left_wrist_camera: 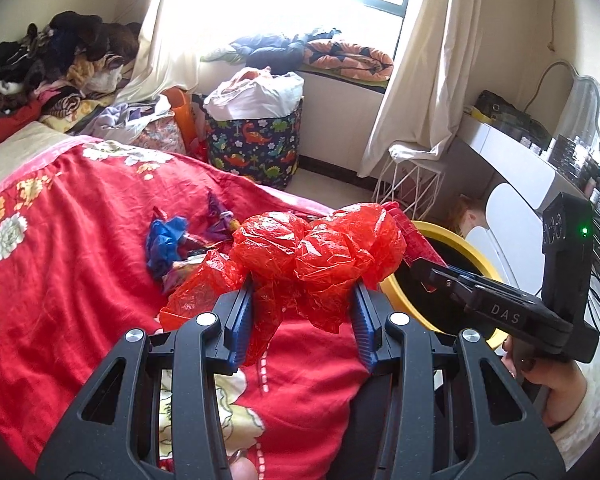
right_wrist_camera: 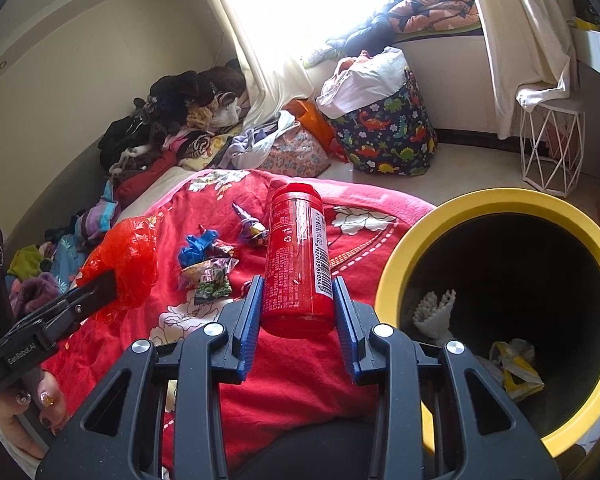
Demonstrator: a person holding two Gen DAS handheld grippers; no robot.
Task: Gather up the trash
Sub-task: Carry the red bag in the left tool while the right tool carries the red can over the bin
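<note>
My left gripper [left_wrist_camera: 304,292] is shut on a crumpled red plastic bag [left_wrist_camera: 320,252], held above the red flowered bedspread [left_wrist_camera: 80,260]; the same bag [right_wrist_camera: 120,264] shows at the left of the right wrist view. My right gripper [right_wrist_camera: 298,292] is shut on a red plastic bottle [right_wrist_camera: 296,256] with a barcode label, its far end pointing away. That bottle [left_wrist_camera: 414,240] sits over the rim of the yellow bin [left_wrist_camera: 476,256] in the left wrist view. The yellow bin [right_wrist_camera: 500,200] stands at the bed's right edge, with white and yellow scraps [right_wrist_camera: 512,368] inside. A blue wrapper [right_wrist_camera: 198,246] and several snack wrappers [right_wrist_camera: 210,276] lie on the bedspread.
A dinosaur-print hamper [right_wrist_camera: 388,136] full of bags stands on the floor by the window. A white wire stool [right_wrist_camera: 550,148] is to its right. Piled clothes [right_wrist_camera: 172,120] fill the far left of the bed. A white dresser [left_wrist_camera: 520,160] lines the right wall.
</note>
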